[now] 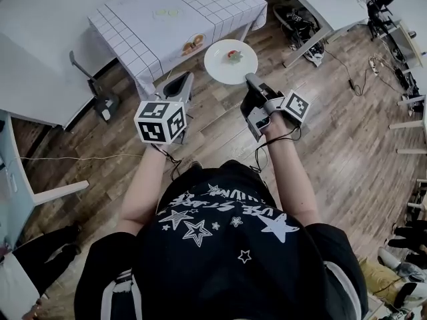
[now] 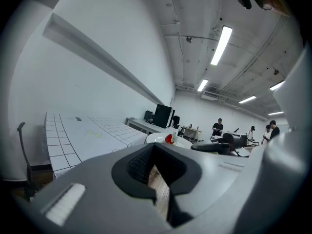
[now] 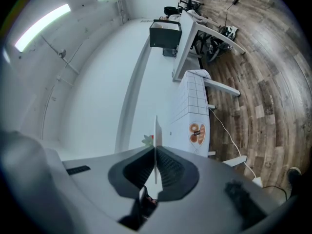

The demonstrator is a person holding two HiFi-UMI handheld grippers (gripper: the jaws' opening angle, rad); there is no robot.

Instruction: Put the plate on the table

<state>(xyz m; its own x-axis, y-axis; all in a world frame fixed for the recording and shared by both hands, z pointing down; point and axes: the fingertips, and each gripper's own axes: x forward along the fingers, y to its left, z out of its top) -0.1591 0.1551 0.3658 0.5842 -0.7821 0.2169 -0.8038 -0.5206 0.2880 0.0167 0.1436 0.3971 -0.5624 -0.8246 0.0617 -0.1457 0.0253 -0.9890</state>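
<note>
1 plate (image 1: 223,67), face up, rim clamped in right tongs (image 1: 250,79); left tongs (image 1: 183,83) empty, closed.

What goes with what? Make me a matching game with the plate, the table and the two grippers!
Things:
1. plate
2. table
3. left gripper
4. right gripper

States:
A. holds nothing
B. white, up in the air over the wood floor
C. covered by a cloth with grid lines
D. clamped on the plate's rim

Pairs: 1-B, 2-C, 3-A, 4-D
</note>
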